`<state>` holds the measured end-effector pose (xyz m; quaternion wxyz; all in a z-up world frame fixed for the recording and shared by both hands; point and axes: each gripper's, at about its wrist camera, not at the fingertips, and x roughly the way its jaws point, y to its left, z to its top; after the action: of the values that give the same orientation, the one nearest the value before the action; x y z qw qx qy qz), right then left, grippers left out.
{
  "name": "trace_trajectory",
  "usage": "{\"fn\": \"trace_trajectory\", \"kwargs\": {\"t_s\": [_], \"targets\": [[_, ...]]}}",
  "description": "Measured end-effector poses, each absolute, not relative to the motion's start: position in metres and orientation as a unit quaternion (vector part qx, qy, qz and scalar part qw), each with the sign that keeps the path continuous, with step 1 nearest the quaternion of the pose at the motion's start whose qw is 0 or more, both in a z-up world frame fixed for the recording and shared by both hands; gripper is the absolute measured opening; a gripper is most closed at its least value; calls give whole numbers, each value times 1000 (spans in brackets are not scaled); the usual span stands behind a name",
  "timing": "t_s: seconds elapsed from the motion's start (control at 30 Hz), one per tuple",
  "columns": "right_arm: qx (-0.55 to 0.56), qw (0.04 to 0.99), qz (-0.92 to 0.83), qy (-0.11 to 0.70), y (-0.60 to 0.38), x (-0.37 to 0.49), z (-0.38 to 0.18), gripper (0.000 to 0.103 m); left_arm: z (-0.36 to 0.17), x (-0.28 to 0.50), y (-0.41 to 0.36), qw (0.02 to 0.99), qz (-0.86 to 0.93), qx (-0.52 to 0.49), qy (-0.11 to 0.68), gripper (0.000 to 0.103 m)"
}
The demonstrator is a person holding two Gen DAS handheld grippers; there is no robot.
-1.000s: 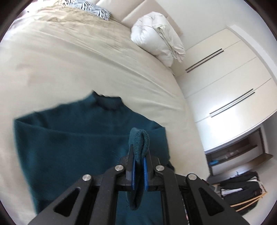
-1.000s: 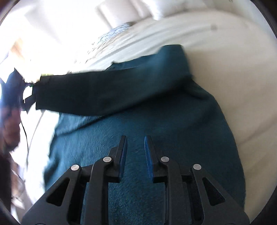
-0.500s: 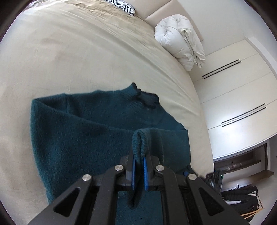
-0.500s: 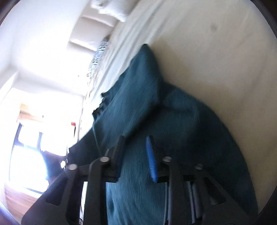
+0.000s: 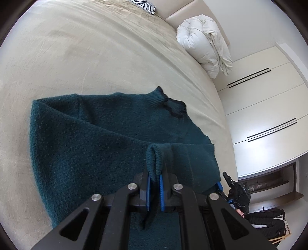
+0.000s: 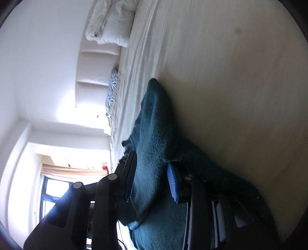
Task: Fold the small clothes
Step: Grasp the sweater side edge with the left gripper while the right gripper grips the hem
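While the teal knit sweater (image 5: 107,138) lies spread on the beige bedspread (image 5: 80,57), its left edge is doubled over and its collar (image 5: 169,103) points toward the far side of the bed. Left gripper (image 5: 154,177): jaws pressed together, pinching a ribbed cuff (image 5: 155,159) that loops up over the blue pads; the rest of that sleeve lies on the sweater's body. Far edge of bed: zebra-print pillow (image 5: 143,4), then a rolled white duvet (image 5: 206,42) against the headboard. Right of the bed: white wardrobe (image 5: 265,115) with an open shelf niche (image 5: 269,182) below, contents too small to tell. On the floor, near right: dark folded clothes (image 5: 269,223) in an open case.

Right gripper (image 6: 152,180): turned on its side, jaws have just been opening and stand spread, sweater fabric (image 6: 154,134) between them, whether the pads touch it I cannot tell.
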<state>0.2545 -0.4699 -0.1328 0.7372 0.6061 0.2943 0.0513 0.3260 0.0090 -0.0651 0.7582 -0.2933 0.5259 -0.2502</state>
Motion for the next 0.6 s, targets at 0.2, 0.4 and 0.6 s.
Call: {"fn": "trace_trajectory", "kwargs": {"t_s": [0.2, 0.4, 0.6], "targets": [[621, 734, 44, 273, -479, 248, -138, 29, -74, 329, 6, 756, -248, -290, 532, 8], [632, 728, 51, 260, -481, 211, -125, 47, -83, 334, 11, 753, -240, -297, 536, 8], [625, 742, 41, 240, -506, 190, -107, 52, -94, 335, 11, 751, -234, -300, 540, 9]]}}
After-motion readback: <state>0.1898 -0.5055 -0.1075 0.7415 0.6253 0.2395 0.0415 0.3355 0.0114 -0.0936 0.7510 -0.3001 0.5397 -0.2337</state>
